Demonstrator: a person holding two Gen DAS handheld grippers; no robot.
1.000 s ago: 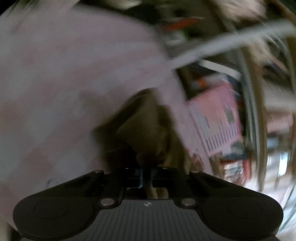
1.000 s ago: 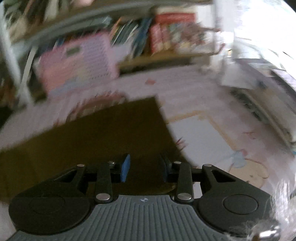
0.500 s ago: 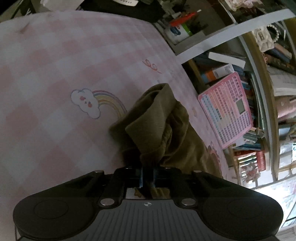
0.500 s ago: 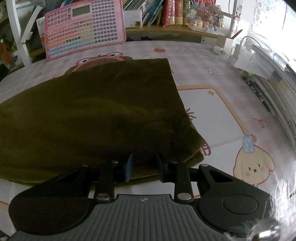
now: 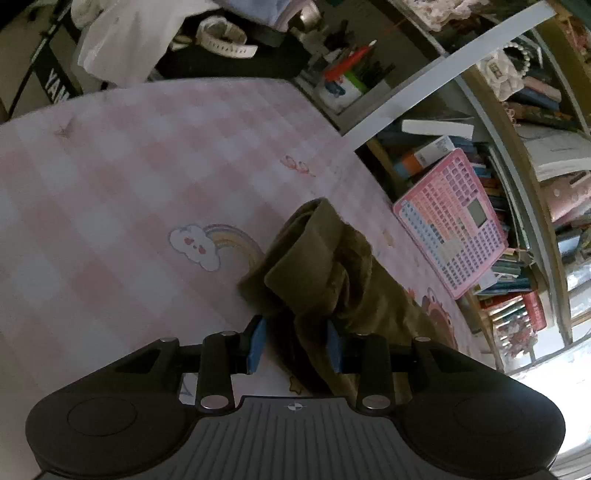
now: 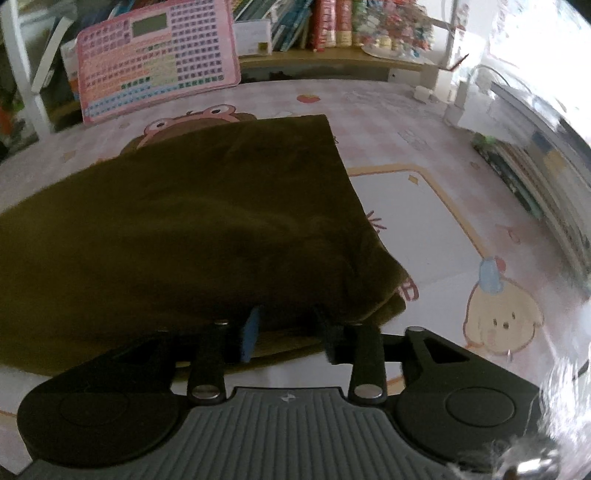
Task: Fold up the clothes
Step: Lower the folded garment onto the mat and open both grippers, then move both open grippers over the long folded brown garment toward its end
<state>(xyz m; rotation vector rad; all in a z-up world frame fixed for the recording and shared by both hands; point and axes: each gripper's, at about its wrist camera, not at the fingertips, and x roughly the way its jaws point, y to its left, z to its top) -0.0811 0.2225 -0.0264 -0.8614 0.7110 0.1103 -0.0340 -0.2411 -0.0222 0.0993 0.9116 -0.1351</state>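
An olive-green garment (image 6: 192,229) lies folded flat on the pink cartoon table mat (image 6: 417,206), filling the left and middle of the right wrist view. Its near hem reaches between the fingers of my right gripper (image 6: 290,332), which is open. In the left wrist view one end of the garment (image 5: 321,266) is bunched into thick folds beside a rainbow print. My left gripper (image 5: 295,343) is open, its blue pads (image 5: 258,341) standing on either side of the bunched cloth without squeezing it.
A pink toy keyboard (image 6: 159,59) leans against a bookshelf (image 6: 332,29) at the back of the table. A pen holder (image 5: 347,81) and dark clutter sit past the mat's far edge. Stacked papers (image 6: 535,177) line the right side.
My left gripper has opened and let go of the bunched olive cloth. Both views went from blurred swinging to steady. The right gripper stays open at the hem.
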